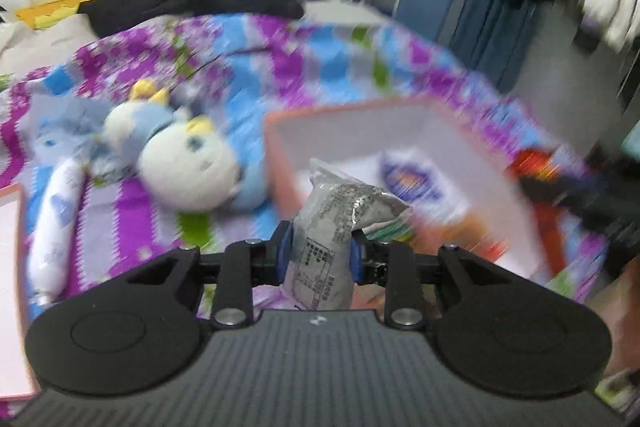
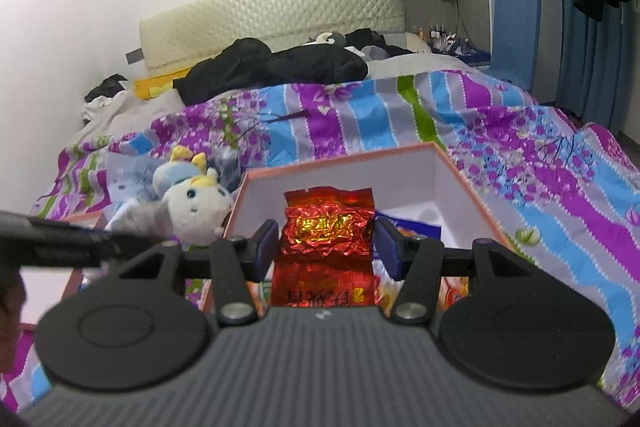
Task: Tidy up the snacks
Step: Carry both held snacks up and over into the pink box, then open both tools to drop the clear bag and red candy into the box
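Observation:
My left gripper (image 1: 320, 251) is shut on a silver snack packet (image 1: 336, 223) with black print, held upright just in front of the pink-rimmed white box (image 1: 276, 163). The view is motion-blurred. My right gripper (image 2: 326, 247) is shut on a crinkled red foil packet (image 2: 328, 227) with gold print, held above the same box (image 2: 452, 163). The box holds other snack packets, one blue (image 2: 412, 227) and one purple-and-white (image 1: 408, 179). The left gripper's arm (image 2: 60, 239) shows at the left of the right wrist view.
The box lies on a bed with a purple, blue and green quilt (image 2: 520, 155). A white and blue plush toy (image 2: 196, 203) lies left of the box. A white tube-shaped packet (image 1: 56, 223) and a pink box lid (image 1: 12, 291) lie at far left. Black clothes (image 2: 272, 67) lie by the headboard.

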{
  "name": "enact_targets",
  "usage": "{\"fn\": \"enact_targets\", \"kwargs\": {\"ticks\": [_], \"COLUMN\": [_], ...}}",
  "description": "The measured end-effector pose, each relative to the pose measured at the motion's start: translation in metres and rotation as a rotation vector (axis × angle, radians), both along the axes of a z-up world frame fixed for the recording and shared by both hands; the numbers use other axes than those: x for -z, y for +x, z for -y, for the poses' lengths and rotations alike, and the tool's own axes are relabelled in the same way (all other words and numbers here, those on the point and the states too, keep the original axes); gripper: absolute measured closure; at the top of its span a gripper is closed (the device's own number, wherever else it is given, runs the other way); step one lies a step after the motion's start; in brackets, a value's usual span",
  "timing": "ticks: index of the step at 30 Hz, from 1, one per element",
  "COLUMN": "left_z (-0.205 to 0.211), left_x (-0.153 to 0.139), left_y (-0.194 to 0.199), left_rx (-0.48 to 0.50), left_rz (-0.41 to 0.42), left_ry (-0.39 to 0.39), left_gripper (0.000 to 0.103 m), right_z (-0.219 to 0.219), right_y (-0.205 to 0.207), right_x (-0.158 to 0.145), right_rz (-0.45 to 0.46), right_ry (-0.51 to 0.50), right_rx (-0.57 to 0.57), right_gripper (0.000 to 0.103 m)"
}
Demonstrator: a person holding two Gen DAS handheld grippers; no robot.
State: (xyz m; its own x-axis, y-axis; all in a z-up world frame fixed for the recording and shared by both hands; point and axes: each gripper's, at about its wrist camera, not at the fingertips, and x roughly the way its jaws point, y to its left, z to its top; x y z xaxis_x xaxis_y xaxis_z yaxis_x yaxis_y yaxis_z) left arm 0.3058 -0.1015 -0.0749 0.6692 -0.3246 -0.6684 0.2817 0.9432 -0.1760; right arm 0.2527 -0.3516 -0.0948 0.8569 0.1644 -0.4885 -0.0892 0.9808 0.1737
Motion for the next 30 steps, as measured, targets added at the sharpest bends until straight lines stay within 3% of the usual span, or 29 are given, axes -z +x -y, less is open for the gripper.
{"fn": "enact_targets", "kwargs": {"ticks": [3,7,14,19,22,24,30], "left_z": [0.020,0.049,0.079,0.077,0.073,0.068,0.056], "left_x": [-0.022,-0.026,0.010,0.035,0.038,0.035,-0.009], "left_y": [0.016,0.043,0.086,0.091,0.086,0.082,0.060], "left_rx": [0.020,0.027,0.009,0.034,0.020,0.022,0.031], "left_rz": [-0.001,-0.046,-0.180,-0.231,-0.219,-0.206,-0.097], "left_ry": [-0.071,-0.110,-0.086,-0.067,-0.025,-0.037,-0.044], "left_gripper": [0.070,0.070,0.070,0.069,0.060,0.048,0.047], "right_z": [0.008,0.016,0.031,0.036,0.037,0.036,0.035], "right_y": [0.014,0.034,0.058,0.059,0.056,0.053,0.037], "right_x": [-0.002,0.008,0.045,0.069,0.077,0.076,0.043], "right_rz": [-0.018,-0.065,-0.184,-0.237,-0.259,-0.262,-0.188], "right_ry": [0.001,-0.024,-0.016,-0.007,0.011,0.010,0.032], "right_rx": [0.007,0.015,0.029,0.054,0.073,0.072,0.078], "right_gripper": [0.048,0.048,0.048,0.046,0.044,0.039,0.035]}}
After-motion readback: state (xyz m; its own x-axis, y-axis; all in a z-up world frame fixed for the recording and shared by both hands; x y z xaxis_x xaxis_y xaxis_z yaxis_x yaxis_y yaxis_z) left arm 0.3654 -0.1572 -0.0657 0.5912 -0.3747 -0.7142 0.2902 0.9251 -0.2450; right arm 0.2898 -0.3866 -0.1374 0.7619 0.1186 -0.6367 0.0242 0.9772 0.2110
